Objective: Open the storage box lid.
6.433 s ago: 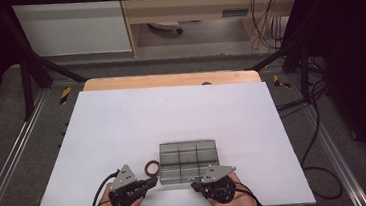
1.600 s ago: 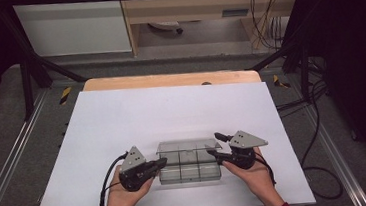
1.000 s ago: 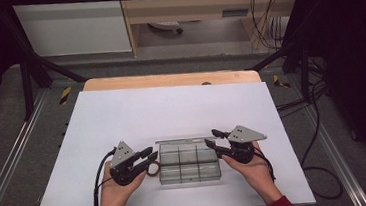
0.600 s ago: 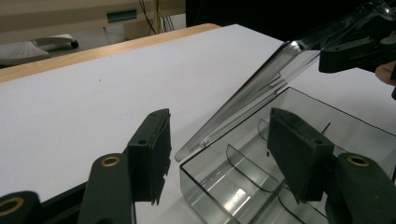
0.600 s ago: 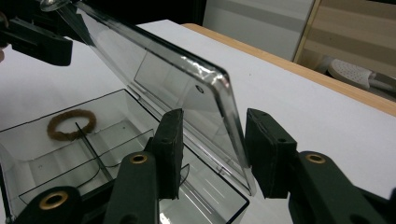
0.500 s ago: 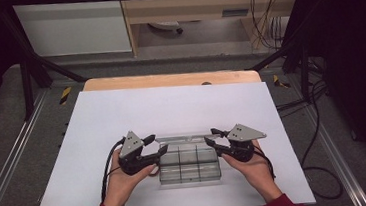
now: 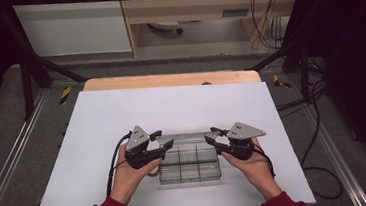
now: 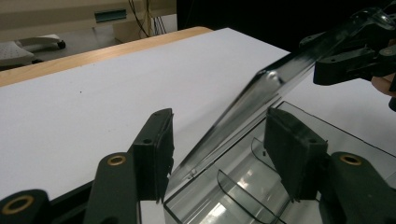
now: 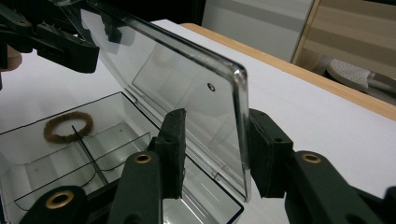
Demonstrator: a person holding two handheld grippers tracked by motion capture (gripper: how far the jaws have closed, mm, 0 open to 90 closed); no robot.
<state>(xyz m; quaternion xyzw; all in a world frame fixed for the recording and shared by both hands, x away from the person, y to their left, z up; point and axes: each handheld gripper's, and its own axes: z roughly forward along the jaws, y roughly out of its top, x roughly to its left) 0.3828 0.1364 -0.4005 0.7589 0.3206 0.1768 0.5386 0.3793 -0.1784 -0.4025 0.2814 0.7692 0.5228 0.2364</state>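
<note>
A clear plastic compartment box [image 7: 189, 166] sits on the white table near the front edge, its hinged lid [image 7: 184, 136] raised at a slant. My left gripper [image 7: 165, 138] is at the lid's left end. In the left gripper view the lid [image 8: 261, 88] runs between the gripper's [image 8: 217, 140] pads with gaps on both sides; the jaws have just been closing a little around it. My right gripper [image 7: 210, 134] straddles the lid's right end. In the right gripper view the lid's [image 9: 177, 79] edge leans by one pad [image 9: 264, 154] of the gripper [image 9: 215, 154], clear of the other.
A brown ring [image 9: 68, 126] shows through the clear box [image 9: 196, 200], beside its left end near my left hand. The white sheet [image 7: 171, 109] stretches far behind the box to a wooden edge [image 7: 169, 79]. Cables [image 7: 118, 159] trail from both grippers.
The lid, flat earlier, now stands raised between the grippers. My left gripper has moved away from the person to the lid's left end, jaws wider than a second ago. The right gripper has held still.
</note>
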